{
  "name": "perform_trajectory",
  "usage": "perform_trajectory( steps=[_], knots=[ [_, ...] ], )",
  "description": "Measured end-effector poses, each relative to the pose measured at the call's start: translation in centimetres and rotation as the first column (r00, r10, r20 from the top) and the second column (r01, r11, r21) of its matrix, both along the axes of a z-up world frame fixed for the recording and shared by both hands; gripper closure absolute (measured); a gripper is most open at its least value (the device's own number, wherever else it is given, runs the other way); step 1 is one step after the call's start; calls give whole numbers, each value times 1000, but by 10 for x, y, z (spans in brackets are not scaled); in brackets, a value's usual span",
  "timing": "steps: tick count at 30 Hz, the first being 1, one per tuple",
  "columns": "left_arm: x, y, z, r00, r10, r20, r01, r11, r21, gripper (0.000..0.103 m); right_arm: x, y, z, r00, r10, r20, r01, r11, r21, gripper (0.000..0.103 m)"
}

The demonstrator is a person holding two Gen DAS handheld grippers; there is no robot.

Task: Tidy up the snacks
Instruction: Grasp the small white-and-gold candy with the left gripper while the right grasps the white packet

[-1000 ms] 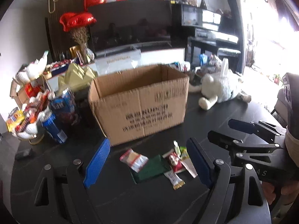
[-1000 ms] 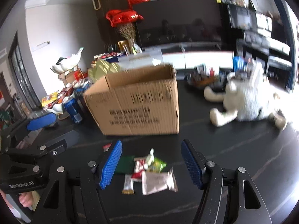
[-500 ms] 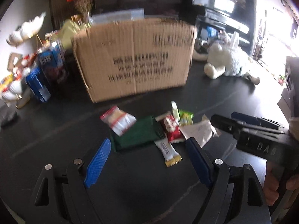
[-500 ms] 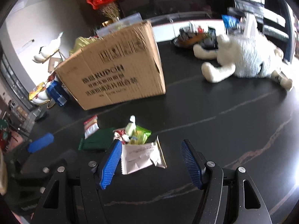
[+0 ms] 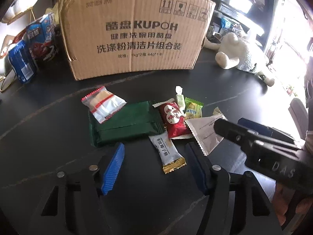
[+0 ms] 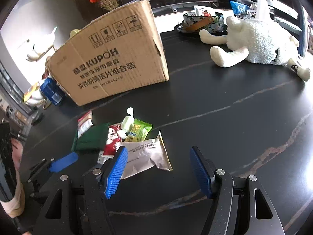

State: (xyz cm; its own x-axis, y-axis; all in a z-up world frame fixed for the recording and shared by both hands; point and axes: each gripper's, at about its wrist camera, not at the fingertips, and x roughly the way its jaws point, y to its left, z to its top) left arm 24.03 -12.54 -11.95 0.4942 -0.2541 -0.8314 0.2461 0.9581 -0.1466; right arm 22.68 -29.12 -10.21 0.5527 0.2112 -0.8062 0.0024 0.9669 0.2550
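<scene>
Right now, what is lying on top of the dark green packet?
A clear red-striped biscuit pack overlaps the dark green packet at its far left corner, and the red snack pack laps its right edge. Anything beneath the green packet is hidden.

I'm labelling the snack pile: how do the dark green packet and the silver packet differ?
The dark green packet is plain and dark, while the silver packet is pale with small printed text. The green one lies on the left of the pile, partly under a clear red-striped pouch; the silver one lies at the right edge, nearest the right claw. Both are flat, sealed wrappers on the black table.
</scene>
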Motion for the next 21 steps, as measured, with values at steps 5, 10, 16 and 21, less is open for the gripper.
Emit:
perform_trajectory(
  steps=[5,10,16,21],
  knots=[
    [2,-1,-6,1000,-3,-11,3,1000,-16,49,4,5,-11,999,13,-33,-13,1000,-6,37],
    [1,-2,-7,1000,-19,-12,19,999,-39,67,5,10,-13,999,23,-31,-23,999,-22,37],
    [-2,0,-7,1000,-23,-11,22,999,-50,83,6,17,-14,999,40,-24,-41,998,-55,41],
    [-2,1,-7,1000,-20,-16,19,998,-57,84,5,17,-14,999,38,-27,-41,996,-85,57]
  ],
)
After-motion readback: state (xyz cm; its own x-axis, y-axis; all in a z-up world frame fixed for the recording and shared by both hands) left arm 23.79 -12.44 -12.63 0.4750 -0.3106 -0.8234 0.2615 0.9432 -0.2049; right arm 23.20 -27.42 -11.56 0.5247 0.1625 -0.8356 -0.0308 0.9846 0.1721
